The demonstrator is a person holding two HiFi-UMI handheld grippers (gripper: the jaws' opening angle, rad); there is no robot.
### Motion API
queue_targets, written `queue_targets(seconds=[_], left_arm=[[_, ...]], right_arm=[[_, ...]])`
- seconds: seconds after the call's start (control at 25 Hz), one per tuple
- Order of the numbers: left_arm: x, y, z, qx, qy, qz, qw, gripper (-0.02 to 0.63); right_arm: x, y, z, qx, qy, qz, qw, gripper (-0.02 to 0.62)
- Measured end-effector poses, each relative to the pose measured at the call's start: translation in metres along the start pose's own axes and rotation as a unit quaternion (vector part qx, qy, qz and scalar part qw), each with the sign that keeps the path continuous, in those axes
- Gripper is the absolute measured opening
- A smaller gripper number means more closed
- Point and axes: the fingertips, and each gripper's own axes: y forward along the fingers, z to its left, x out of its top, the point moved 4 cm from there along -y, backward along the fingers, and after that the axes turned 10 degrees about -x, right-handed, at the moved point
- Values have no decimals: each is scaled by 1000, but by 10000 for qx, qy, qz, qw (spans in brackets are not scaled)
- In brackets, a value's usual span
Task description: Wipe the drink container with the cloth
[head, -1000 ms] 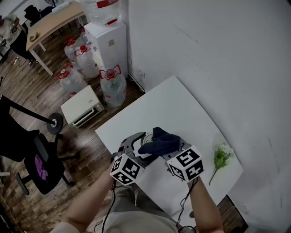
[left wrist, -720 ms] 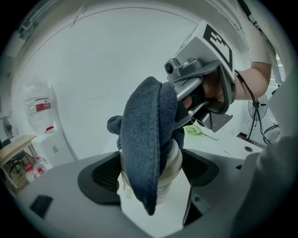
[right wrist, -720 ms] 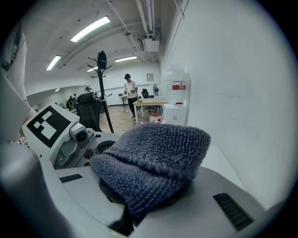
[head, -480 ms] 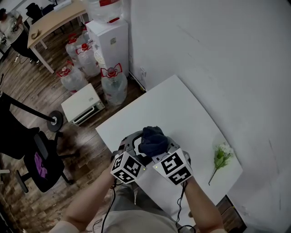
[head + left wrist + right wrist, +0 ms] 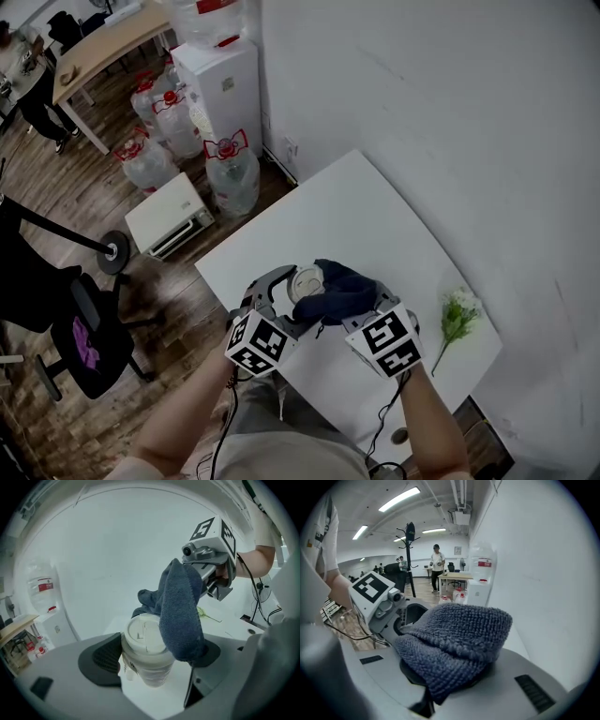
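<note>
Cloth (image 5: 342, 292) back right of lidded cup (image 5: 304, 281)

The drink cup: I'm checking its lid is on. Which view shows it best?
The left gripper view: the cup, white lid on, sits between the jaws of the left gripper with the blue cloth against it. The head view shows only some lid; the right gripper view, only cloth.

Left gripper (image 5: 287, 292) clamped on the cup (image 5: 306, 279), right gripper (image 5: 362, 302) pinching the cloth (image 5: 339, 286), both angled down.
</note>
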Motion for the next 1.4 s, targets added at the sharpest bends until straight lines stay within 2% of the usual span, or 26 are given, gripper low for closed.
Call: queue_targets(seconds=[0.12,0.24,0.4,0.56,0.68,0.84,1.0,1.08,1.2,1.28,1.4], left_arm=[[0,0,3,62,17,38,10000,416],[-2,3,2,43,241,173,9996,414],[-4,3,-1,57,315,201,9993,416],[-4,2,0,52,308,213,9993,416],[-6,3,0,25,267,218,9994,416],[-6,1,0,30,202,250,9995,416],[-7,1,0,100,117,220,9996,416],[-8,0,0,134,-5,202,9997,416],[-8,1,0,226,-212,255,9992,416],[-8,0,-1,303,-212,290,9989,416],[-8,-8,-5,337,-262,275,9987,416]], right_arm=[[6,8,-12,-297,110,-142,9994,44],[18,19,-17,-436,254,-346,9981,44],[37,35,1,-190,163,-407,9989,44],[42,37,25,-53,-583,-288,9979,44],[36,30,42,445,-610,-217,9969,44],[21,12,59,1242,-69,-149,9921,44],[2,-6,54,1453,788,-455,9852,44],[-5,-17,47,1341,1344,-838,9782,44],[-15,-41,29,909,1940,-1489,9654,44],[-16,-59,18,685,2151,-1887,9557,44],[-10,-88,6,456,2202,-2369,9452,44]])
